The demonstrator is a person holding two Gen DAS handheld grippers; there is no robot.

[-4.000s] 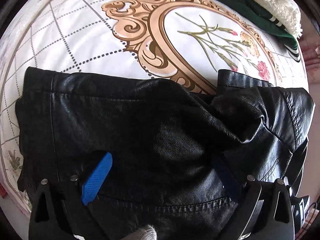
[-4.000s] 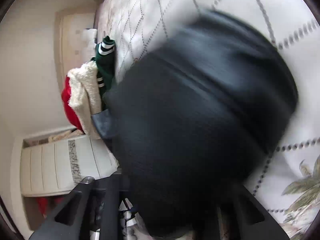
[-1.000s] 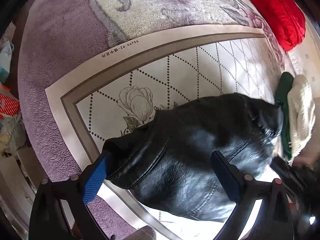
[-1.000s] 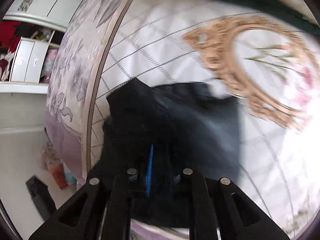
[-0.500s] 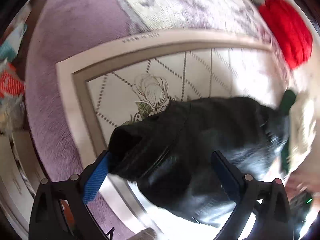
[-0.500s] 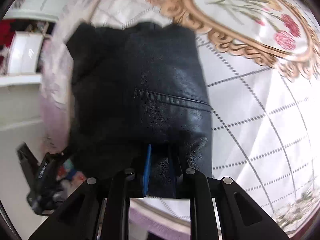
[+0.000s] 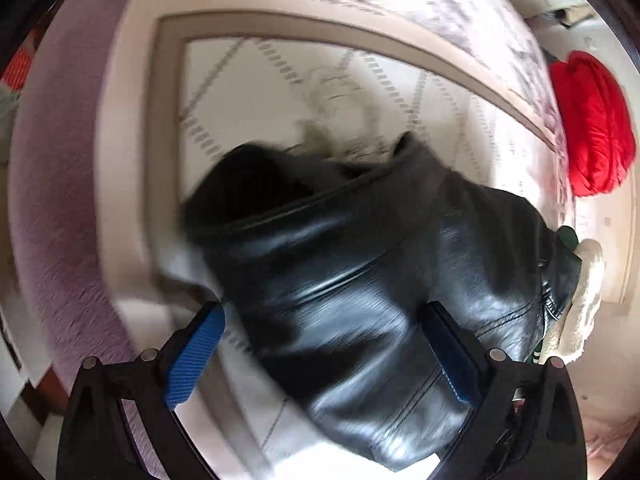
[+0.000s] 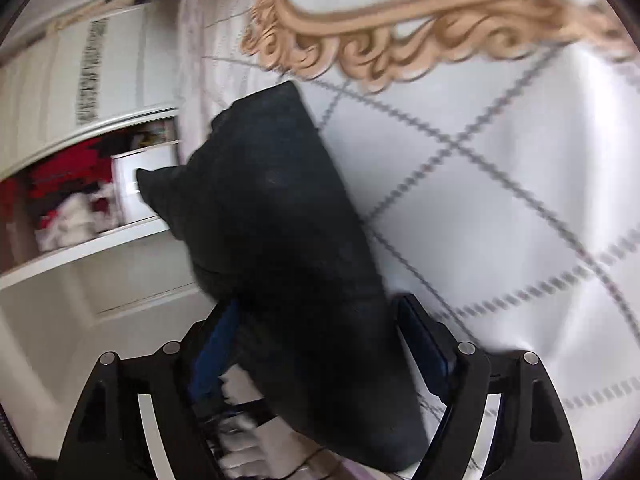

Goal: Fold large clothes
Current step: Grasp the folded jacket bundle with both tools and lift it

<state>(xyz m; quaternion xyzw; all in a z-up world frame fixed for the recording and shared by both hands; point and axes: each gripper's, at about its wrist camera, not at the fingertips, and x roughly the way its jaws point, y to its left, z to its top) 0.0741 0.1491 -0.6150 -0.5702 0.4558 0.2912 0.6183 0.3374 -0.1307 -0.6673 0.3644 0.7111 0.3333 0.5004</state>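
**Black jacket bundled at the bed's edge, both grippers spread wide**

The black leather jacket (image 7: 360, 280) lies in a thick folded bundle on the patterned bedspread (image 7: 260, 80), close to the beige border where the cover gives way to its purple margin. The left gripper (image 7: 320, 352) hangs over it with its blue pads far apart — the bundle fills the gap between them, and blur hides whether either pad touches the leather. Beyond the jacket's far end sit a red garment (image 7: 592, 120) and a cream fleece piece (image 7: 584, 300), the fleece just beside the jacket's hem.

From the right gripper (image 8: 320, 348), jaws likewise parted, the jacket (image 8: 280, 240) reads as a dark wedge running up between the fingers, its left side overhanging the mattress edge toward a white cabinet (image 8: 80, 80). To its right the bedspread (image 8: 500, 200) lies open — bare quilted lattice up to the gold scrollwork (image 8: 400, 40).
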